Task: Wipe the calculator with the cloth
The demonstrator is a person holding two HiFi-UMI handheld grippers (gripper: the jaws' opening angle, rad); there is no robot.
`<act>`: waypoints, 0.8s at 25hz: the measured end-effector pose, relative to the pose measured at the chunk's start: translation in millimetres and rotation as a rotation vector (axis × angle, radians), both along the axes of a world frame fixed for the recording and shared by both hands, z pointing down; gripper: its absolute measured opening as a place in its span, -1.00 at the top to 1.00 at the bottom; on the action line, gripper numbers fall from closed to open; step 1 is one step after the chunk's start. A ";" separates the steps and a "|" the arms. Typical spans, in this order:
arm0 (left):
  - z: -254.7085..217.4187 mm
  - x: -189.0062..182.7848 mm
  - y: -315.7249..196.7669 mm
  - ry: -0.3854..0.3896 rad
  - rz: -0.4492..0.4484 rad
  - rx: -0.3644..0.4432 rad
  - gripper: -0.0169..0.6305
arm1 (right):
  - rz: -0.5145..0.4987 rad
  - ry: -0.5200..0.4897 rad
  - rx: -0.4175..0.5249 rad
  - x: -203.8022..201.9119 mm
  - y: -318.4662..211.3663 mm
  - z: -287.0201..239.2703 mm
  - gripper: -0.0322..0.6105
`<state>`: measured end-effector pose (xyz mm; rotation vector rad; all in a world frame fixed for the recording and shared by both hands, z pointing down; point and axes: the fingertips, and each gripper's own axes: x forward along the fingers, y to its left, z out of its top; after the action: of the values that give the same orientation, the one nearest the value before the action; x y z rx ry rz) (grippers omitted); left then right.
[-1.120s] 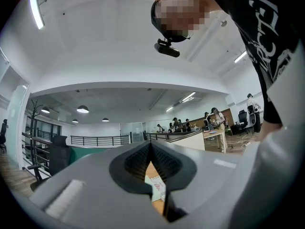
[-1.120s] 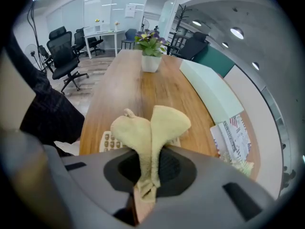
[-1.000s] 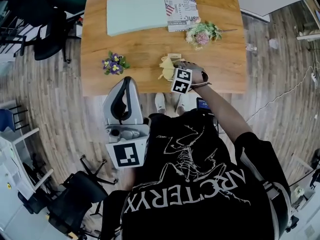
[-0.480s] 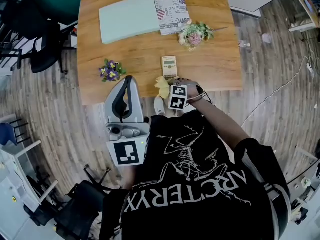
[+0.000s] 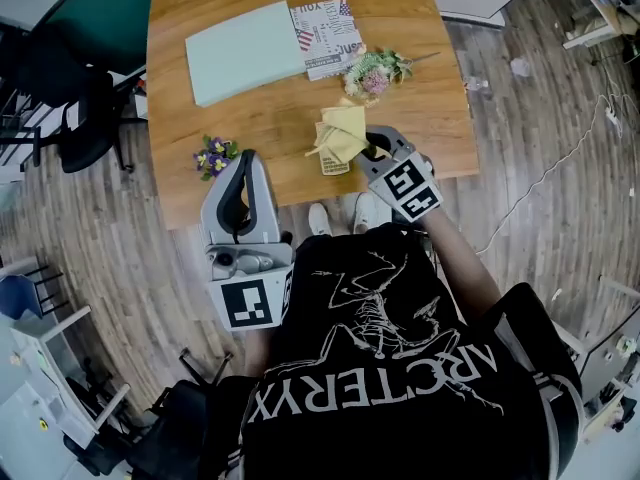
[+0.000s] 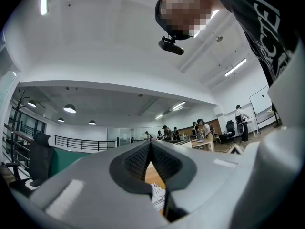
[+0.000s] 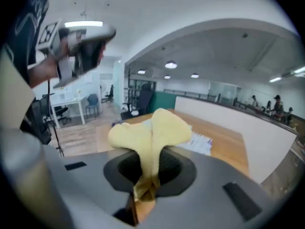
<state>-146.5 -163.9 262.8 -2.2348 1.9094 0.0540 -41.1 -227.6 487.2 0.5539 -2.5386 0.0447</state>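
In the head view the yellow cloth (image 5: 343, 131) lies over the small beige calculator (image 5: 333, 164), whose near end shows below it on the wooden table (image 5: 430, 88). My right gripper (image 5: 374, 149) is shut on the cloth at its right side. The right gripper view shows the cloth (image 7: 152, 132) pinched between the jaws of the right gripper (image 7: 151, 168) and bulging out past them. My left gripper (image 5: 245, 165) stands upright off the table's front edge, away from the calculator. The left gripper view shows the left gripper (image 6: 150, 145) shut on nothing.
A pale green pad (image 5: 245, 53) and a printed magazine (image 5: 326, 34) lie at the table's far side. A flower bouquet (image 5: 372, 71) rests just beyond the cloth, and a purple flower sprig (image 5: 213, 155) sits near the front left. Office chairs (image 5: 75, 118) stand left.
My right gripper pulled the cloth back to the table's front edge, baring the calculator, then pushed it forward over the calculator again. The left gripper stayed put.
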 end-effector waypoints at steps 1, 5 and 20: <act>-1.2 1.1 -1.3 -0.002 0.004 0.005 0.92 | 0.037 -0.064 0.040 9.9 -7.9 -31.2 0.74; -11.3 7.0 -5.9 -0.005 0.027 0.037 0.92 | 0.162 -0.286 0.211 53.0 -25.2 -140.7 0.73; -36.2 10.4 -13.8 -0.039 0.039 0.087 0.92 | 0.448 -0.610 0.607 123.9 -19.2 -272.7 0.74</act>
<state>-136.0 -177.8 226.7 -2.1995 1.8084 0.0976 82.8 -246.8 214.6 1.5401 -2.9324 -0.4776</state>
